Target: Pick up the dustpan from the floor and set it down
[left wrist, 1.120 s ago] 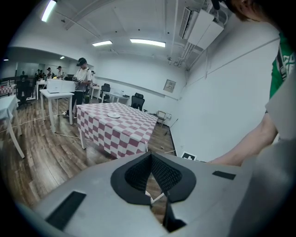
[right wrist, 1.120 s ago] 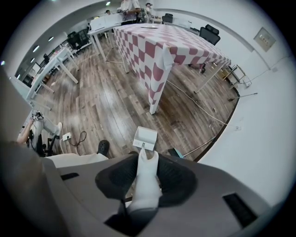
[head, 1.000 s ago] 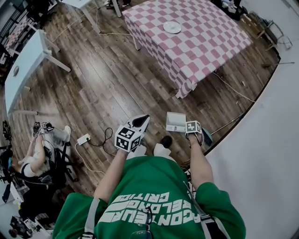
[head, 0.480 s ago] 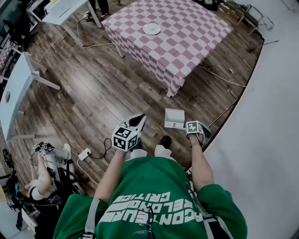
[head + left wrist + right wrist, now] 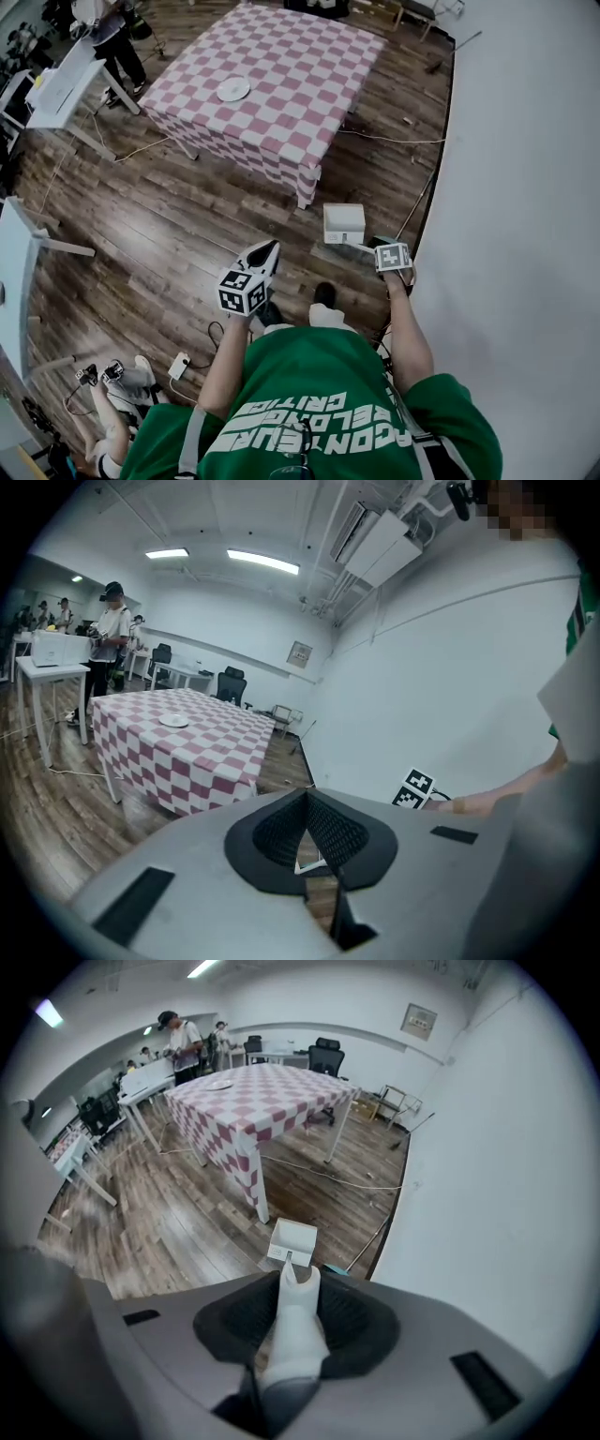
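Observation:
The dustpan point(image 5: 344, 223) is a white boxy pan hanging just above the wooden floor, in front of my feet in the head view. Its white handle point(image 5: 296, 1312) runs back between the jaws of my right gripper point(image 5: 378, 247), which is shut on it and points steeply down. In the right gripper view the pan point(image 5: 292, 1239) hangs past the handle's tip. My left gripper point(image 5: 265, 251) is held out to the left of the pan, apart from it. Its black fingertips point(image 5: 306, 797) meet with nothing between them.
A table with a pink checked cloth point(image 5: 281, 103) and a white plate point(image 5: 233, 90) stands ahead. A white wall point(image 5: 525, 187) runs along the right, with a long stick point(image 5: 413, 208) at its foot. Cables and a power strip point(image 5: 178, 364) lie at lower left, where a person point(image 5: 112, 412) sits.
My right gripper has come up with the dustpan, which now hangs further from my feet. The view has swung, so the table sits further left. The left gripper has shifted slightly.

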